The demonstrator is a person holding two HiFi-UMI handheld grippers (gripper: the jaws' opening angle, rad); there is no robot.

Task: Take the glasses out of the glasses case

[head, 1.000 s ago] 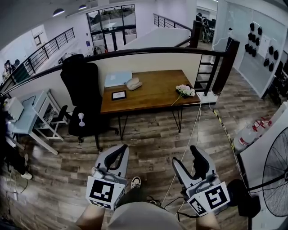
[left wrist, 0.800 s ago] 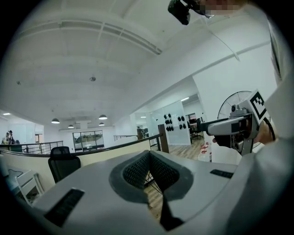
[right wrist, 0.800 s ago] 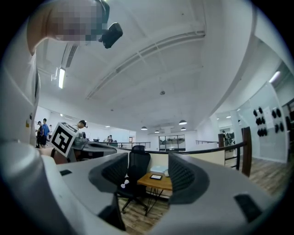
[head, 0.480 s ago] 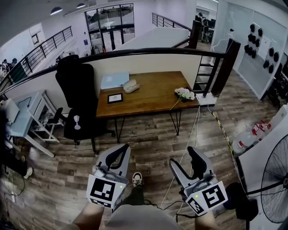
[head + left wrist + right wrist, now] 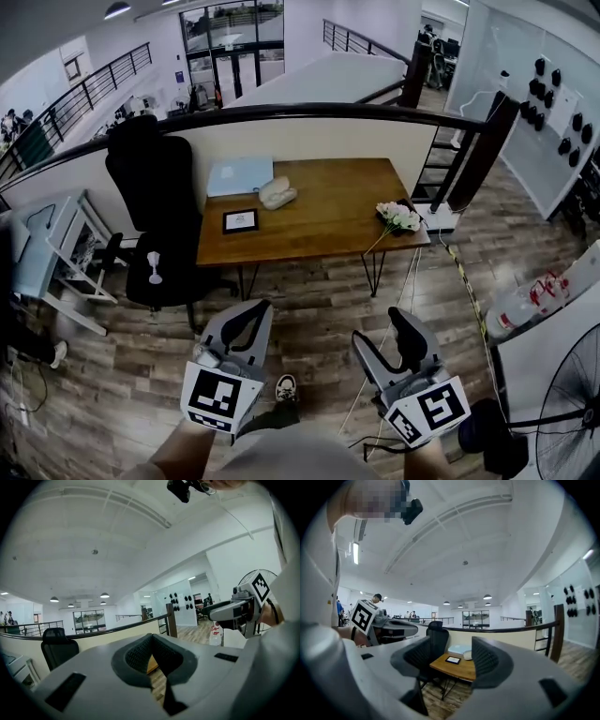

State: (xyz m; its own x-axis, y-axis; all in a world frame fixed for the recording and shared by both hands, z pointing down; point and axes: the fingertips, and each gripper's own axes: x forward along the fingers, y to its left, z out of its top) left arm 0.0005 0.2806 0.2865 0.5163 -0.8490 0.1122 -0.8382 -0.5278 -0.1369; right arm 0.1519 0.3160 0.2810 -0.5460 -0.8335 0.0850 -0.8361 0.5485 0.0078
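Note:
The pale glasses case [image 5: 277, 194] lies shut on the far left part of a wooden table [image 5: 328, 211], several steps ahead of me. In the right gripper view the glasses case [image 5: 467, 655] shows small between the jaws. Both grippers hang low over the wooden floor, far short of the table. My left gripper [image 5: 253, 311] has its fingertips together and holds nothing; it looks the same in the left gripper view [image 5: 151, 639]. My right gripper [image 5: 382, 328] stands open and empty, the gap between its pads [image 5: 451, 656] wide.
A blue folder [image 5: 240, 174] and a small framed picture [image 5: 240, 221] lie by the case, and white flowers [image 5: 397, 217] at the table's right end. A black office chair [image 5: 155, 202] stands left of the table. A cable [image 5: 403, 281], a fan [image 5: 567, 412] and a railing [image 5: 309, 111] are near.
The table has come closer and sits lower and larger in the head view. Both grippers keep about the same place and the same jaw state.

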